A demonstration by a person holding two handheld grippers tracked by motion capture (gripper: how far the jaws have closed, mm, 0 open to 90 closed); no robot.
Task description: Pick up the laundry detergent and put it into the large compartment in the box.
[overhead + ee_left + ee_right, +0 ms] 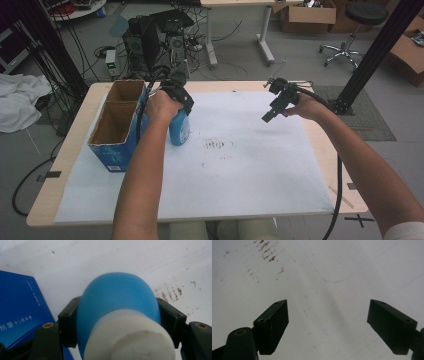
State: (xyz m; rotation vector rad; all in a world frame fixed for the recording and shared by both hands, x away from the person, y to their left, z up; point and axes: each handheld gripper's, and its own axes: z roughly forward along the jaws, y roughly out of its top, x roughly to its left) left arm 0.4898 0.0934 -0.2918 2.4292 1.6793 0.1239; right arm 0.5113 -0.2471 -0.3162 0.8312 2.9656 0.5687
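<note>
Blue bottle point(120, 302) clamped between left gripper point(120, 320) fingers point(68, 327); right gripper point(328, 325) fingers wide apart, nothing between.

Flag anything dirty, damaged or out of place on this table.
The white sheet has a patch of brown smudges near its middle, right of the blue bottle, plus faint pen lines. The left gripper is clamped on the bottle, which stands upright beside the open box. Nothing spilled or broken.

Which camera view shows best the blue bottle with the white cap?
The left gripper view: the blue bottle is close up there, clamped between the left tongs. The high view shows it small, partly behind the hand, beside the box.
</note>
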